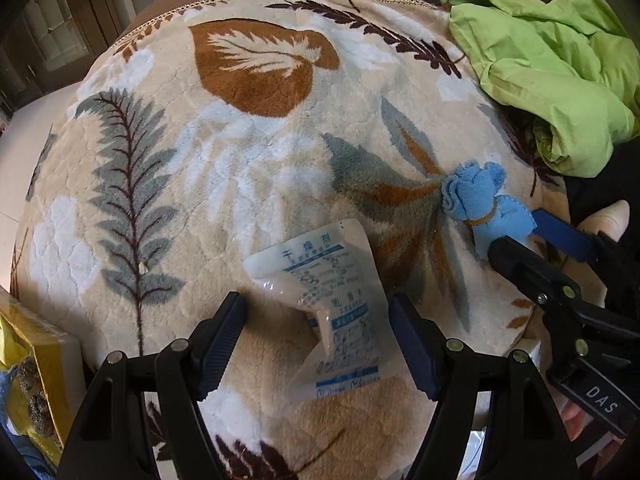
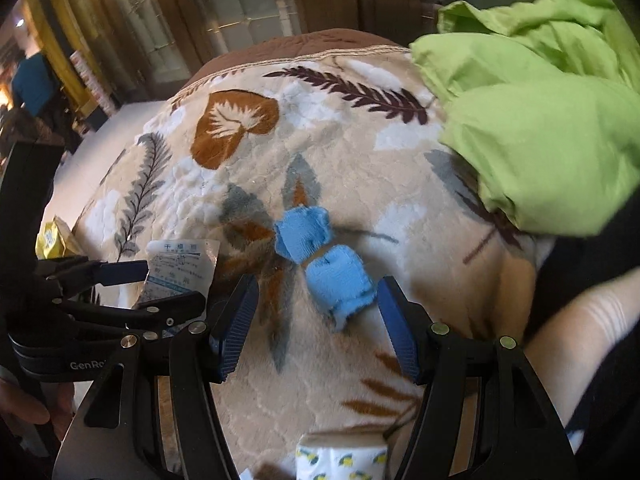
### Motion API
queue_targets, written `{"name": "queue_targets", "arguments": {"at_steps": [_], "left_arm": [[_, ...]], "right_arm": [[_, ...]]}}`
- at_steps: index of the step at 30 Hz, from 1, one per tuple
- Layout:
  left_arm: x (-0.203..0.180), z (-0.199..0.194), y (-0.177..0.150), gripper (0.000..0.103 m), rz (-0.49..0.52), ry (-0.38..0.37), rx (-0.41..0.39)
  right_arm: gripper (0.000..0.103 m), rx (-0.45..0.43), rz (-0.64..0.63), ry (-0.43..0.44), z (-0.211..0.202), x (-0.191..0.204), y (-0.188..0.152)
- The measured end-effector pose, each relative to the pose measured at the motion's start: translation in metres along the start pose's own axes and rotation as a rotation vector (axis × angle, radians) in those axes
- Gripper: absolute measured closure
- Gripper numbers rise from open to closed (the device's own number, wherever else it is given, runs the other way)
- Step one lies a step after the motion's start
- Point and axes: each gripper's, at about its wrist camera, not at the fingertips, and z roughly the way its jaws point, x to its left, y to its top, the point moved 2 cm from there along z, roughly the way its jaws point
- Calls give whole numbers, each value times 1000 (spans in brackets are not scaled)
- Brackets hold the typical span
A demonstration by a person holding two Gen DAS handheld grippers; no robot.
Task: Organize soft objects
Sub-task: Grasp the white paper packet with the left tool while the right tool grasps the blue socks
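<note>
A rolled blue cloth tied with a band (image 1: 478,200) (image 2: 320,260) lies on a leaf-patterned plush blanket (image 1: 240,160) (image 2: 360,160). A white desiccant packet with blue print (image 1: 336,300) (image 2: 180,268) lies near it. My left gripper (image 1: 318,332) is open, its fingers on either side of the packet. My right gripper (image 2: 316,320) is open around the near end of the blue cloth; it also shows in the left wrist view (image 1: 532,236). A crumpled green cloth (image 1: 552,64) (image 2: 540,120) lies at the blanket's right.
A yellow box (image 1: 36,368) sits at the blanket's left edge. A white tissue pack with lemon print (image 2: 340,460) lies near the front edge. Wooden cabinets with glass doors (image 2: 180,20) stand behind. The person's forearm (image 2: 580,340) is at the right.
</note>
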Motion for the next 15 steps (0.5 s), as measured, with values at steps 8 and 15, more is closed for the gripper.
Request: {"name": "queue_targets", "arguments": {"at_steps": [8,15], "left_arm": [[-2,10,9,24,6,32,2],[-17,18,13,22,42,84,-3]], "right_arm": [[40,-4,-176,-49,14,11,14],[40,60,-272,-44,29,7,9]]}}
